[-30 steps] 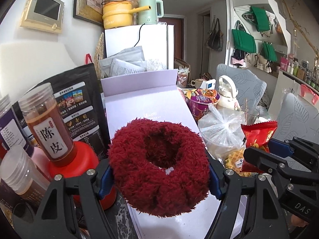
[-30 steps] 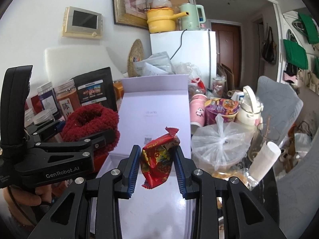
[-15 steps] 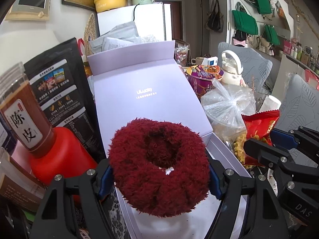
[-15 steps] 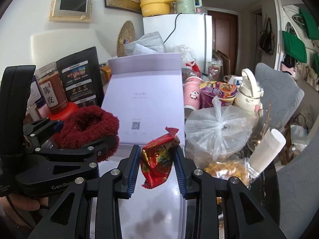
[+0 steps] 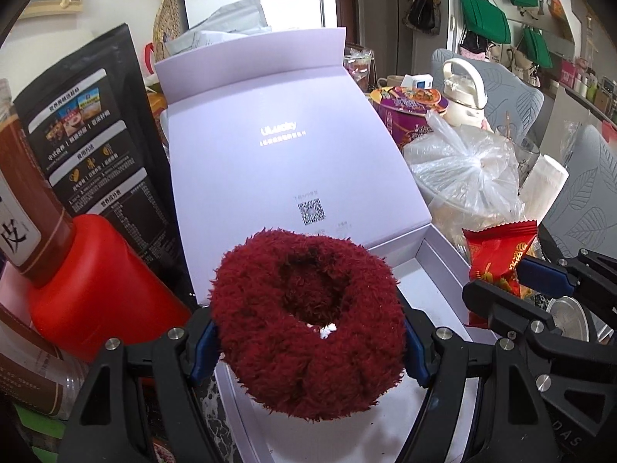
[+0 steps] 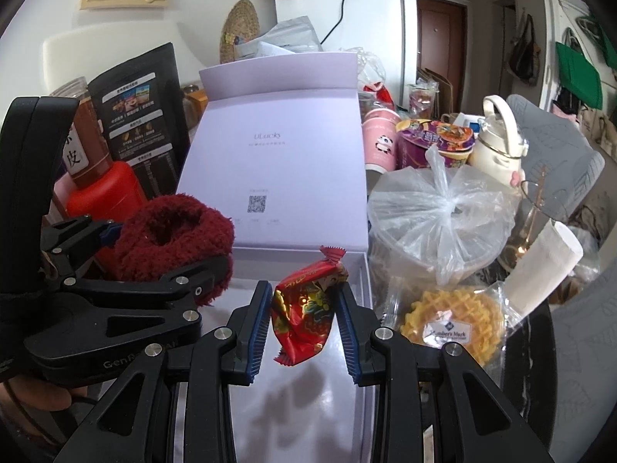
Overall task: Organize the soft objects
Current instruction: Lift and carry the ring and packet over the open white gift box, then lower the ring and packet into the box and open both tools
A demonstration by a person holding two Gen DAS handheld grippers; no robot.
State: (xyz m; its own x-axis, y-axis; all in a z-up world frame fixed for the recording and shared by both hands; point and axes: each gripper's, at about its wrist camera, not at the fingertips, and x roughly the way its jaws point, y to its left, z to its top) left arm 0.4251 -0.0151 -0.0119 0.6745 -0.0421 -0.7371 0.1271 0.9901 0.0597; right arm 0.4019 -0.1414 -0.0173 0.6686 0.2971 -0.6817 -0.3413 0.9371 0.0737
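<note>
My left gripper [image 5: 306,341] is shut on a fluffy dark red scrunchie [image 5: 304,324] and holds it over the left part of an open lilac box [image 5: 443,270]. The scrunchie also shows in the right wrist view [image 6: 173,243]. My right gripper [image 6: 304,332] is shut on a red snack packet [image 6: 308,308] and holds it above the box's tray [image 6: 362,277]. The packet shows at the right of the left wrist view [image 5: 497,258]. The box lid [image 6: 281,162] stands open behind.
A red-capped jar [image 5: 88,281] and a black pouch [image 5: 88,142] stand left of the box. A knotted plastic bag [image 6: 439,212], a wrapped waffle [image 6: 455,324], a purple noodle cup [image 6: 435,142] and a cream bottle [image 6: 497,139] crowd the right.
Both grippers have moved forward and down toward the open box, each still holding its object. The box tray has come into view.
</note>
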